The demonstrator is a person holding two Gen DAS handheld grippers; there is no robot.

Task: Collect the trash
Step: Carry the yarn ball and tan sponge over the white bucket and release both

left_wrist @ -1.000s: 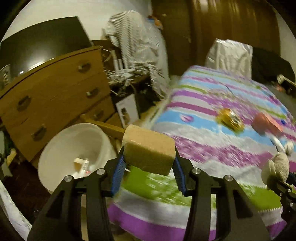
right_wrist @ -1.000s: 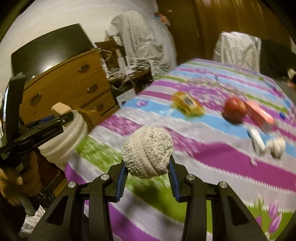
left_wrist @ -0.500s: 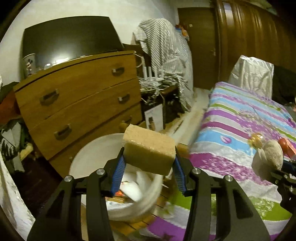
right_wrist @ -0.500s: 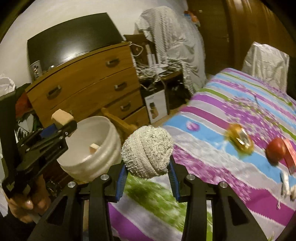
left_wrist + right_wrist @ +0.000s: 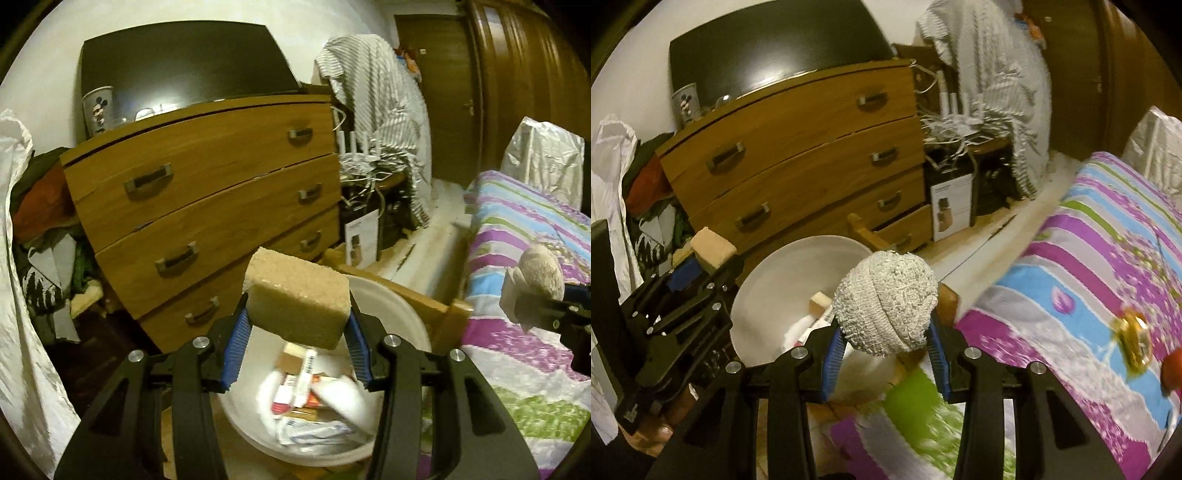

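Observation:
My left gripper (image 5: 295, 345) is shut on a tan sponge block (image 5: 297, 301) and holds it above a white bin (image 5: 402, 310) that contains wrappers and paper. In the right wrist view the same sponge block (image 5: 711, 249) sits at the bin's left edge. My right gripper (image 5: 884, 350) is shut on a grey-white knitted ball (image 5: 888, 301), over the near right side of the white bin (image 5: 764, 291). The ball also shows in the left wrist view (image 5: 539, 275). A gold wrapper (image 5: 1134, 343) and a red object (image 5: 1172, 369) lie on the bed.
A wooden chest of drawers (image 5: 207, 206) stands behind the bin. A striped bed (image 5: 1089, 295) is to the right, with a wooden frame post (image 5: 443, 310) by the bin. A box (image 5: 951, 206), cables and hanging clothes are behind.
Both grippers have swung left from over the bed towards the white bin, each still holding its item. The bin now lies directly below the left gripper.

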